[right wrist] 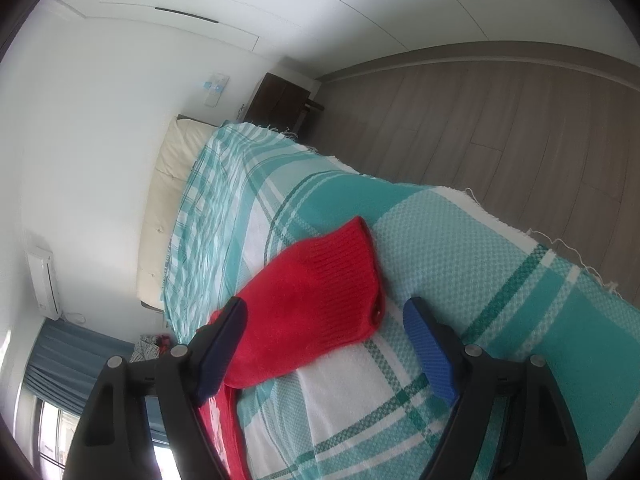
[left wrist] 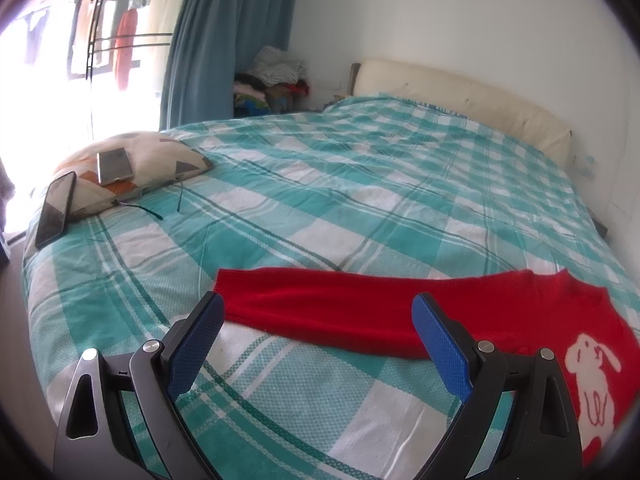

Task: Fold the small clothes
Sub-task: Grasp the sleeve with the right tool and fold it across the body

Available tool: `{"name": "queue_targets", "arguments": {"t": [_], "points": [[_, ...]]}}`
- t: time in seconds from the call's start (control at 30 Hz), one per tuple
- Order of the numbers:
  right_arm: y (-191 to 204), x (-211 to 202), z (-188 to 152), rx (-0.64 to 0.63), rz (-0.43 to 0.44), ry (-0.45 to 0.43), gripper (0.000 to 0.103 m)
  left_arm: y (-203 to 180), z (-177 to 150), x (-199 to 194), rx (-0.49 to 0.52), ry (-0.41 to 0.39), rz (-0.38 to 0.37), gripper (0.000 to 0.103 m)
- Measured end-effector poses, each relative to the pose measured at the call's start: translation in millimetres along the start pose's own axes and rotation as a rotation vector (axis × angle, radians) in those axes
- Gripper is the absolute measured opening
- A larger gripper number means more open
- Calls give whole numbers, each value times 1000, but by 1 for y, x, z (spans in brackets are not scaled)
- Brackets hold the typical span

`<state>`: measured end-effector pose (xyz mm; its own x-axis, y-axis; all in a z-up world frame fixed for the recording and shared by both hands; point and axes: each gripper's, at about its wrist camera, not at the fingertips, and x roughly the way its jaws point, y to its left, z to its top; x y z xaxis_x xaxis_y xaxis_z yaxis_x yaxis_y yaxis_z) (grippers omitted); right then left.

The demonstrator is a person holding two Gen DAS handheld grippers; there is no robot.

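Observation:
A small red knit sweater (left wrist: 500, 312) with a white rabbit (left wrist: 592, 384) on its front lies flat on the teal-and-white checked bedspread (left wrist: 320, 200). One sleeve (left wrist: 320, 308) stretches out to the left. My left gripper (left wrist: 318, 344) is open, just above the bed, with the sleeve lying across the gap between its blue pads. In the right wrist view the other sleeve with its ribbed cuff (right wrist: 340, 280) lies on the bedspread (right wrist: 500, 260). My right gripper (right wrist: 324, 344) is open around it, empty.
A patterned pillow (left wrist: 160, 160) with two phones (left wrist: 116, 166) lies at the far left of the bed. A cream headboard (left wrist: 460, 96) and white wall stand behind. The bed's right edge drops to a wood floor (right wrist: 520, 120). A dark nightstand (right wrist: 280, 100) stands by the wall.

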<state>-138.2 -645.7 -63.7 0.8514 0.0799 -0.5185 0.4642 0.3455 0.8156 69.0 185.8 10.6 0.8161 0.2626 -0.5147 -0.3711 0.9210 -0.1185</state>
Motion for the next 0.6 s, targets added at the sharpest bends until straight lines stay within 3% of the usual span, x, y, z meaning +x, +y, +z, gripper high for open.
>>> {"name": "queue_targets", "arguments": {"t": [0.13,0.23,0.27,0.33,0.4,0.47,0.6], "points": [[4,22,7,-62,-62,52,61,2,0,3,-14,17,3,96],[-5,27,11,-37,-104,63,27,3,0,4,-26,22,2,96],[-10,28,12,-11,-97,69,6,3,0,4,-26,24,3,96],[-5,20,13,-19,-108,35,4,4,0,4,-24,23,6,96],[32,10,13,-159,-175,-11,4,6,0,5,-35,29,5,96],[90,4,10,-342,-209,-50,4,6,2,6,-52,36,-10,96],[227,4,-16,-641,-138,-97,4,5,7,3,-74,33,-38,96]]}}
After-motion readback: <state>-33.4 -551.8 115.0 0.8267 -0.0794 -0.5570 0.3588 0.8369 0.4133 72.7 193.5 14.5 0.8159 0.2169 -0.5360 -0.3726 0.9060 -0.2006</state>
